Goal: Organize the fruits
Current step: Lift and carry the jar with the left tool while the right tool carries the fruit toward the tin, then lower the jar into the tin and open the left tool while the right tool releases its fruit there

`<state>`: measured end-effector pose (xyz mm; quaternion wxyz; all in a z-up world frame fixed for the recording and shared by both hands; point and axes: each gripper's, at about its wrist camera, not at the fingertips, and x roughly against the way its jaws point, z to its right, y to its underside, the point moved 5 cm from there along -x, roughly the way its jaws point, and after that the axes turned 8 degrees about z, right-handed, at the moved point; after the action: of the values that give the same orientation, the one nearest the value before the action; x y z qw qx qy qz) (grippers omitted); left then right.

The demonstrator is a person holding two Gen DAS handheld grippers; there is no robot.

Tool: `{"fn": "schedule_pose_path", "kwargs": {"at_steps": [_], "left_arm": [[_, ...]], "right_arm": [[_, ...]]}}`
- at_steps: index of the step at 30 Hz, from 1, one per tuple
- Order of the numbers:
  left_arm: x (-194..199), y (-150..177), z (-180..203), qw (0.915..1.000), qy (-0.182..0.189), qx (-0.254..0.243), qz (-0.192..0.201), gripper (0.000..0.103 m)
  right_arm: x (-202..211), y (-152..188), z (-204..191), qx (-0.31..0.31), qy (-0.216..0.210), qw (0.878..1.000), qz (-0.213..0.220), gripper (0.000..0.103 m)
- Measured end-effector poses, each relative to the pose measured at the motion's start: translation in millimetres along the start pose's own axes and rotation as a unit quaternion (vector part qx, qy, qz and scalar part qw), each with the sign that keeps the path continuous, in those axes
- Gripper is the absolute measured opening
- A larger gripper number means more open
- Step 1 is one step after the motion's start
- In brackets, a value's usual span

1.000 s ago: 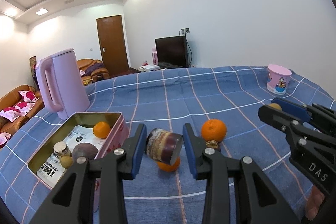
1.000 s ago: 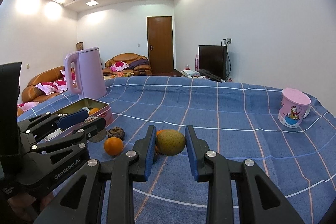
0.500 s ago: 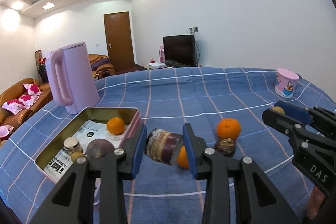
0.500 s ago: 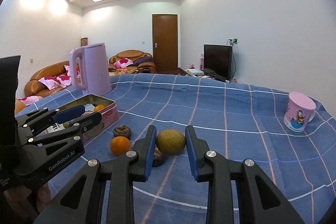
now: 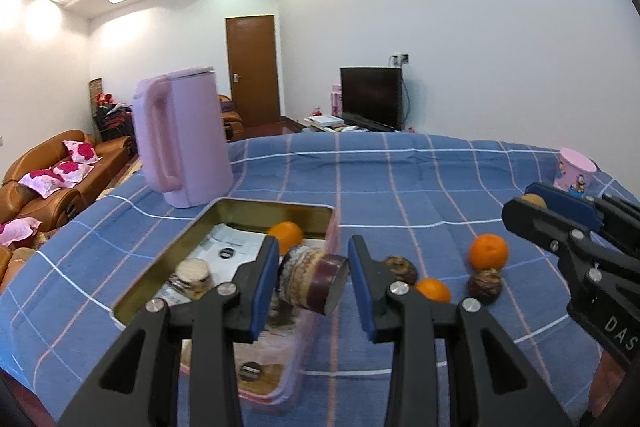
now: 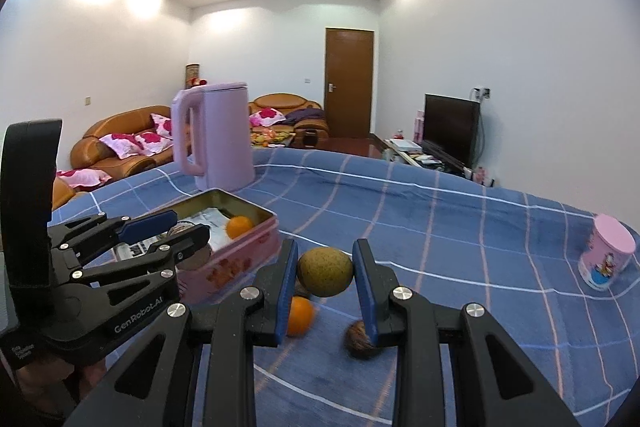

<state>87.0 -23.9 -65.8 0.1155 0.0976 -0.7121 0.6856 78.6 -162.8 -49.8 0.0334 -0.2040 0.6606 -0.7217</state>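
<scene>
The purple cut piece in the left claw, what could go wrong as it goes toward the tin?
The purple cut piece sits tilted between the pads of the left claw, so it might slip out. The tin already holds an orange and other items, so a drop could knock them. The right claw, carrying a greenish fruit, is close and could collide.

Open pink tin (image 5: 330,227) on blue checked cloth, printed paper lining bottom; one orange (image 5: 286,234) inside near far wall, cut brown-skinned piece (image 5: 194,273) nearer front. Cut purple-fleshed chunk (image 5: 310,277) clamped between left fingers (image 5: 264,287), tilted, above tin's right edge. Green-yellow round fruit (image 6: 325,271) pinched between right fingers (image 6: 289,283), off cloth. Two oranges (image 5: 488,251) (image 5: 433,290) and dark brown round fruits (image 5: 485,285) (image 5: 400,268) on cloth right of tin.
</scene>
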Motion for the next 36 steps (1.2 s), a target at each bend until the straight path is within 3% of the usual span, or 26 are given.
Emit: {"fn": "schedule_pose_path", "kwargs": {"at_steps": [19, 36], "left_arm": [[-7.3, -1.3, -66.5, 0.9982, -0.051, 0.029, -0.008, 0.037], [-24.2, 10.7, -115.8, 0.9949, -0.076, 0.055, -0.037, 0.037]], "right_arm": [[-25.9, -22.5, -58.2, 0.026, -0.055, 0.998, 0.005, 0.030], [-57.0, -17.1, -112.4, 0.038, -0.105, 0.994, -0.015, 0.030]]}}
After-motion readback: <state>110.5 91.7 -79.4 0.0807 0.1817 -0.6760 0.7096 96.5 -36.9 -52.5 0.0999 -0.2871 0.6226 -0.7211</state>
